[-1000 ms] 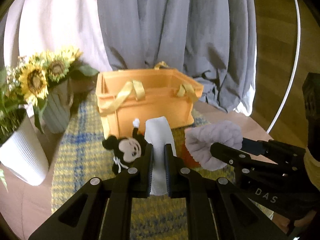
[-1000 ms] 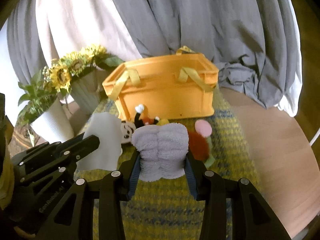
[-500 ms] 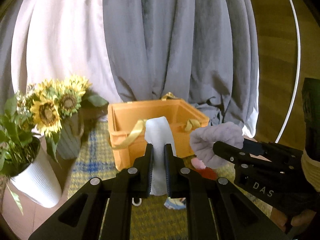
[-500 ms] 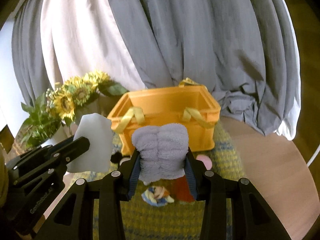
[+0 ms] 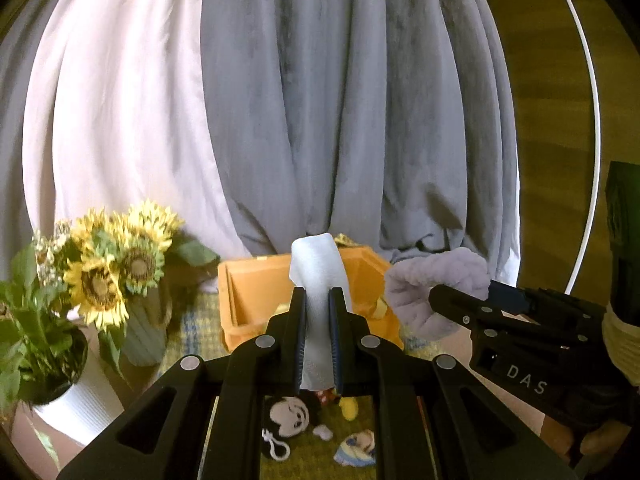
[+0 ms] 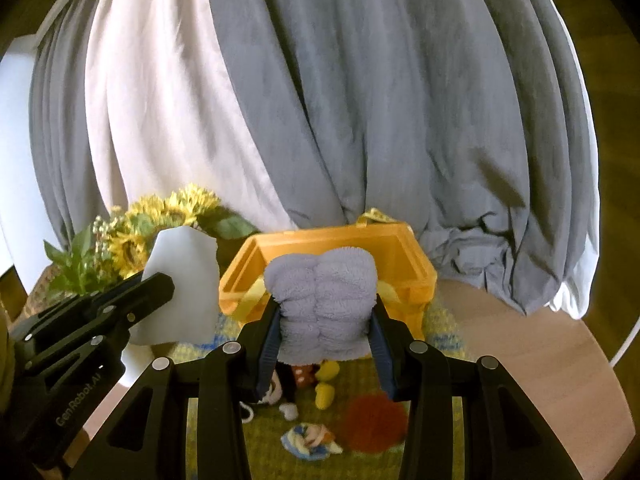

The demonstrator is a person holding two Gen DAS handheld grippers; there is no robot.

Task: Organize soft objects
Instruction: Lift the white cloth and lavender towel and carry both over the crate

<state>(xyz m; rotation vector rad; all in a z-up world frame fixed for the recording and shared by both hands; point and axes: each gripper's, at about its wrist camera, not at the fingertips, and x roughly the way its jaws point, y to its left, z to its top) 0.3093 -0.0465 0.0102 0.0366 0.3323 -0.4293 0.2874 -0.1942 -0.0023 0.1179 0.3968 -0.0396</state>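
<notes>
Left claw (image 5: 318, 312) is gripping white cloth (image 5: 316, 276), tilting slightly down. Right claw (image 6: 326, 332) is gripping lilac towel (image 6: 324, 300) before orange basket (image 6: 416, 276).

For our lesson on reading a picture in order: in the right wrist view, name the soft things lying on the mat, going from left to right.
Mouse plush → small white piece → blue-and-yellow doll → fuzzy red toy. The yellow bits beside the plush overlap it, so they are left out.

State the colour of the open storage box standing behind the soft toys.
The storage box is orange with pale yellow strap handles; the right wrist view shows it best.
</notes>
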